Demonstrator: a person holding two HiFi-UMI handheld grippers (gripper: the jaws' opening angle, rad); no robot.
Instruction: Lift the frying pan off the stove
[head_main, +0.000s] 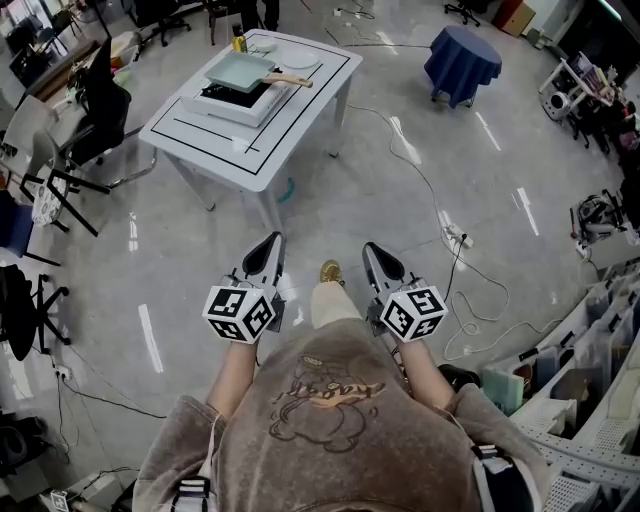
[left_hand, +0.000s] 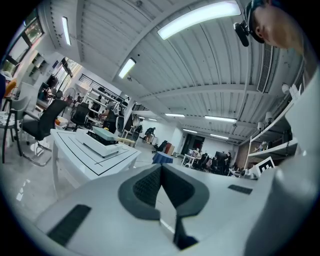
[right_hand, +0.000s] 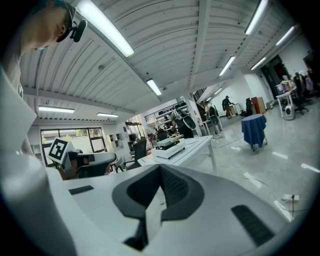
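**Head view.** Approach step; nothing is grasped yet. The left gripper (head_main: 266, 246) and right gripper (head_main: 377, 256) are held out side by side over bare floor. The pan (head_main: 240, 70) sits on the stove (head_main: 232, 102) on the desk (head_main: 215, 150), well ahead of both sets of fingers and somewhat to their left. Its wooden handle (head_main: 291, 80) sticks out to the right. My judgement of the next move: get to the desk, open one gripper, line it up on the handle, then lift straight up. The person's torso covers the lower frame.

**Left gripper view.** The fingers (left_hand: 145, 187) are clenched, pads meeting, with nothing between them. The pan (left_hand: 103, 132) shows as a pale slab on the stove, far beyond the fingertips and to their left. The handle is too small to make out.

**Right gripper view.** The fingers (right_hand: 175, 189) are clenched too, and empty. The desk (right_hand: 192, 146) lies far past the tips, almost dead ahead. The pale shape on top is probably the pan (right_hand: 168, 142). Its rim, its handle and anything inside it are unreadable from here.
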